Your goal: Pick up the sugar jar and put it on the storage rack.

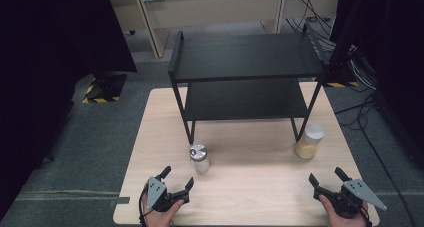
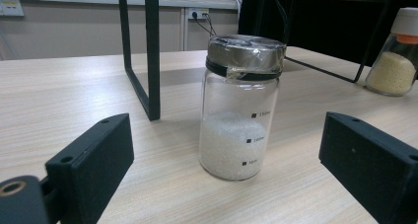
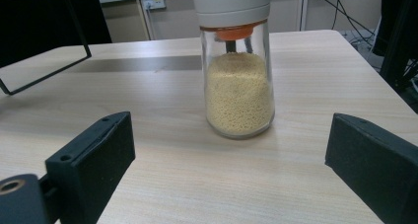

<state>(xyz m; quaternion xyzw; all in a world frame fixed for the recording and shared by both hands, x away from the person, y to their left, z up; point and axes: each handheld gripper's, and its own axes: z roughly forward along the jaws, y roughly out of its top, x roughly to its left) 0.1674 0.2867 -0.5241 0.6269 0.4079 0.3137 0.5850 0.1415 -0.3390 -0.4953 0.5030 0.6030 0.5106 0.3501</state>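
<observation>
Cylindrical glass jar [image 2: 240,110], crinkled foil lid

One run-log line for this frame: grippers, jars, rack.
left gripper: open, facing metal-lid jar, apart | right gripper: open, facing white-cap jar, apart | both jars upright on table | rack: shelves bare

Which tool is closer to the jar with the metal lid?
Left. The left tool sits open just short of the metal-lid jar, which stands straight ahead of its jaws. The right tool is across the table, facing the other jar.
</observation>
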